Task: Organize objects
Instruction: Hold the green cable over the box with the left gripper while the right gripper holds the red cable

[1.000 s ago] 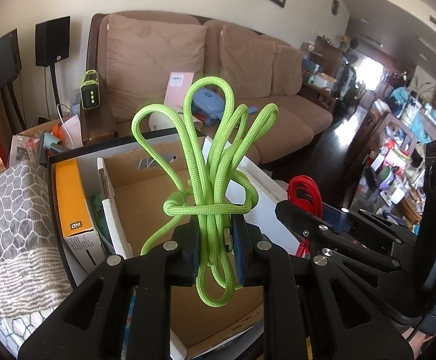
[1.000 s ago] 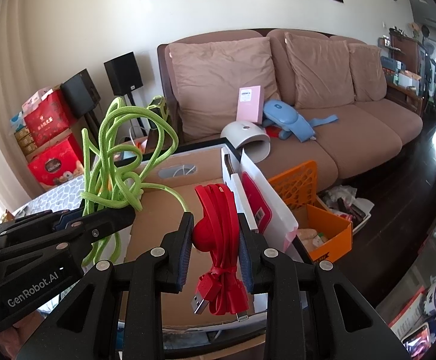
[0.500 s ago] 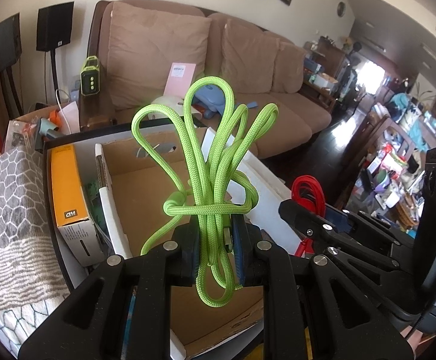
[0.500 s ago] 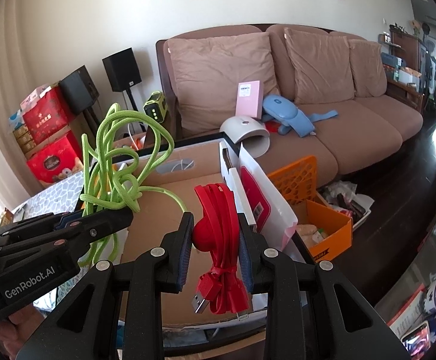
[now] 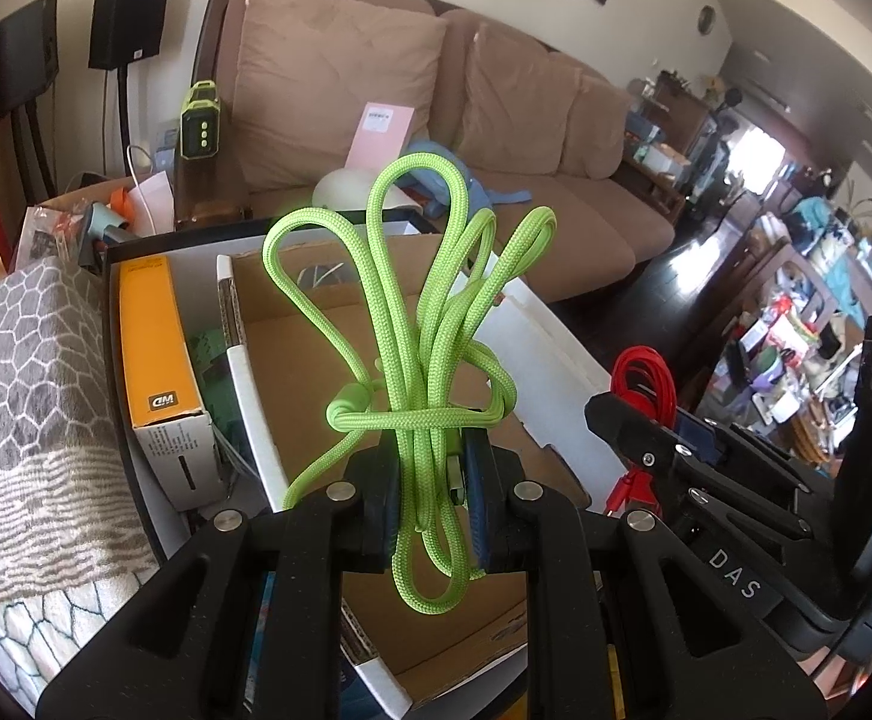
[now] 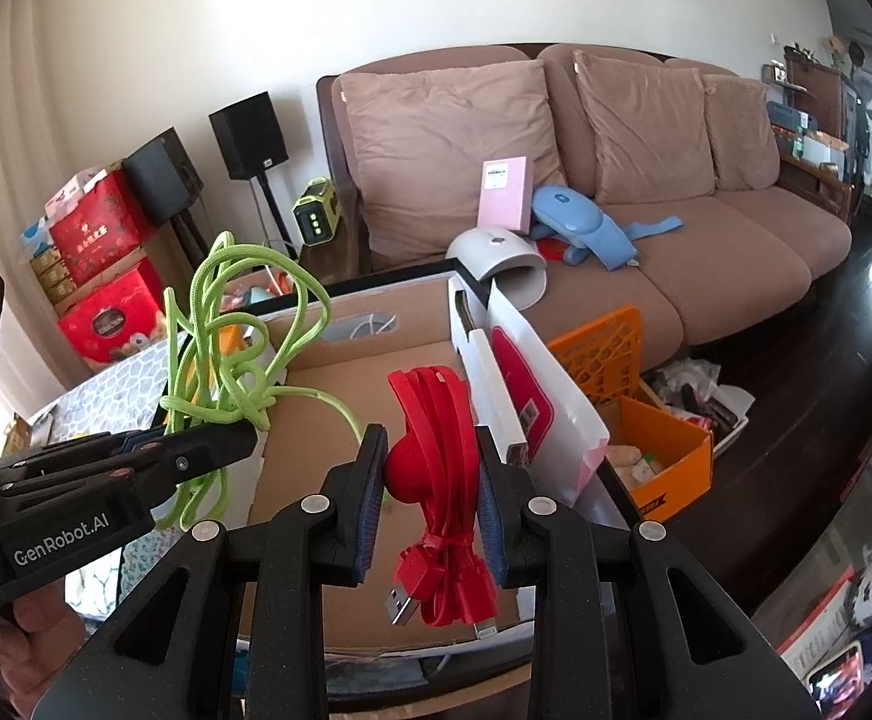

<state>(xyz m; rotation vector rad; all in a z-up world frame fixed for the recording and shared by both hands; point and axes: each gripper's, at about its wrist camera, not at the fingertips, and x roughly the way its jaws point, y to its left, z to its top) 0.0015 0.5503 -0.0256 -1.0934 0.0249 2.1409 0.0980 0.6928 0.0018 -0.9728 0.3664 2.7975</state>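
My left gripper is shut on a bundled lime-green braided cable, whose loops stand up above an open cardboard box. In the right wrist view the same green cable hangs from the left gripper at the left. My right gripper is shut on a tied bundle of red flat USB cable, its plugs dangling below the pads. That red cable and right gripper show at the right of the left wrist view. Both bundles hover over the box floor.
An orange box stands left of the cardboard box inside a black-rimmed bin. A white and red folder leans on the right side. Beyond are a brown sofa, an orange crate, speakers and a patterned grey cloth.
The left gripper has rolled slightly, tilting the room in its view. Both cables stay gripped; the right gripper holds still.
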